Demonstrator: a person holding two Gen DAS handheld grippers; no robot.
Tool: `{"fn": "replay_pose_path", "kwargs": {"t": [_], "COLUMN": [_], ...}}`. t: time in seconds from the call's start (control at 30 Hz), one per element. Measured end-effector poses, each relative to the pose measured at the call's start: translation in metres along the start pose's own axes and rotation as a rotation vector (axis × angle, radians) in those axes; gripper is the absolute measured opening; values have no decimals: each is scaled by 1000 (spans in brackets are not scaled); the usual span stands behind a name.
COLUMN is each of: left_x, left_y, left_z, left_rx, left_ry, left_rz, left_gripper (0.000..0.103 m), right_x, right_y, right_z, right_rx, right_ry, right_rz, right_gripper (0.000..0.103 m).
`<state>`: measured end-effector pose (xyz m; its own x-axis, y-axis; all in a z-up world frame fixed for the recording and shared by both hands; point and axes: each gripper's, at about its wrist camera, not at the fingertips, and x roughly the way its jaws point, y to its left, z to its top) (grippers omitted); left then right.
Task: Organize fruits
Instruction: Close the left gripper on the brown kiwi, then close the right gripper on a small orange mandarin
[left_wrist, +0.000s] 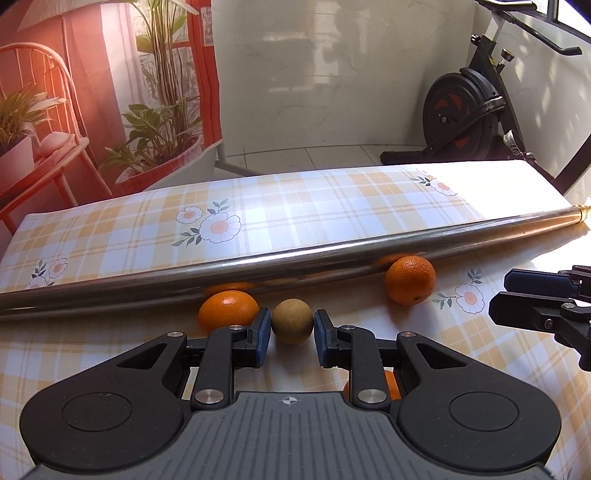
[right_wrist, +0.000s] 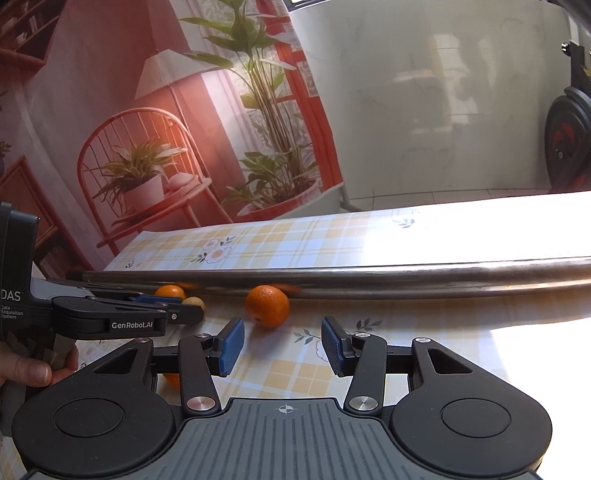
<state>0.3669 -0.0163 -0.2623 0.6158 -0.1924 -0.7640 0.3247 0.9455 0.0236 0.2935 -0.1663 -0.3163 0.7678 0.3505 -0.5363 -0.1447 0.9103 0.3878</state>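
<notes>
A: Where are the fruits?

B: On the checked tablecloth, all on the near side of the metal pole lying across the table. One orange touches the pole toward the right edge; another orange sits by it further left, with a brown round fruit just beside. A third orange is mostly hidden under the left gripper.

A: And the claws?

B: The left gripper is spread narrowly around the brown fruit, pads close but apart from it. The right gripper is wide, holding nothing, the right-hand orange just beyond it. A hand grips the left tool
</notes>
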Motion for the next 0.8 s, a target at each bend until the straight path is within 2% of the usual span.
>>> {"fn": "replay_pose_path", "kwargs": {"t": [0.23, 0.47, 0.8], "left_x": [-3, -28, -56], "left_y": [-3, -3, 4], "left_z": [-7, -12, -27], "left_rx": [7, 9, -38], "left_ry": [-30, -91, -132], "left_rz": [-27, -49, -51], "left_gripper": [27, 27, 27], "right_x": [9, 34, 72], "right_y": [3, 9, 16], "right_z": [2, 15, 22], "right_rx": [-16, -51, -35], "right_ry": [15, 18, 78], "right_rz": [14, 24, 25], "right_gripper": [43, 43, 43]}}
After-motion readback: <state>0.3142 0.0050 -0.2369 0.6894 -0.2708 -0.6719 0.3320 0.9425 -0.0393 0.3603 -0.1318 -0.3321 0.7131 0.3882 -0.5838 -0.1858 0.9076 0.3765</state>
